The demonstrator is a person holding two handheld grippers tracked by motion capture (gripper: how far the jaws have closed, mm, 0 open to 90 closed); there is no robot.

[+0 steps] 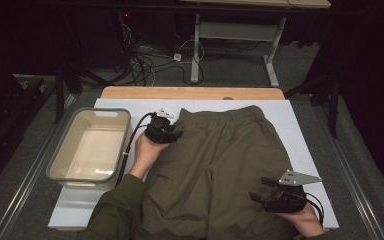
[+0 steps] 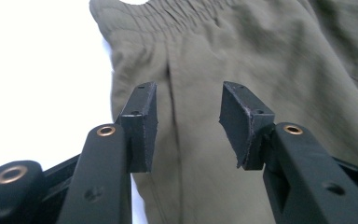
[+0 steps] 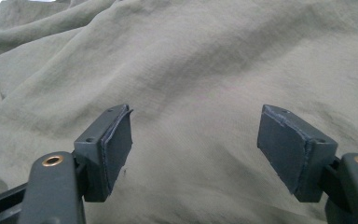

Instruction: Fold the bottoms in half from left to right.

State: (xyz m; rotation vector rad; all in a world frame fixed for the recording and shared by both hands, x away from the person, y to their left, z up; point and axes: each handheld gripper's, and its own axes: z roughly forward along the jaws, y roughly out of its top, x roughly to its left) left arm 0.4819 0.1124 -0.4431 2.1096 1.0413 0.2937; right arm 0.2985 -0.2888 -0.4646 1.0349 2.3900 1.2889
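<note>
**Olive shorts approached at the waistband corner for a first grasp**

Nearest the person, the right gripper [image 1: 269, 194] is held over the lower right leg of the olive-green shorts [image 1: 220, 160], which lie spread flat on the white board [image 1: 300, 135]. In the right gripper view its jaws stand wide apart above smooth fabric [image 3: 205, 84], with nothing between the pads. Farther up the board, the left gripper [image 1: 172, 131] is set at the left end of the elastic waistband [image 2: 168, 18]. In the left gripper view its jaws are partly parted over a side fold of the cloth and no fabric is pinched. Left of it, a grey plastic tub [image 1: 65, 172] stands apart from the shorts.

The step in hand is judged to be the reach for grasp points ahead of folding or lifting the garment. The next move would call for the left pads to be lowered onto the waistband edge and closed on a pinch of cloth, while a leg hem is taken by the right.
</note>
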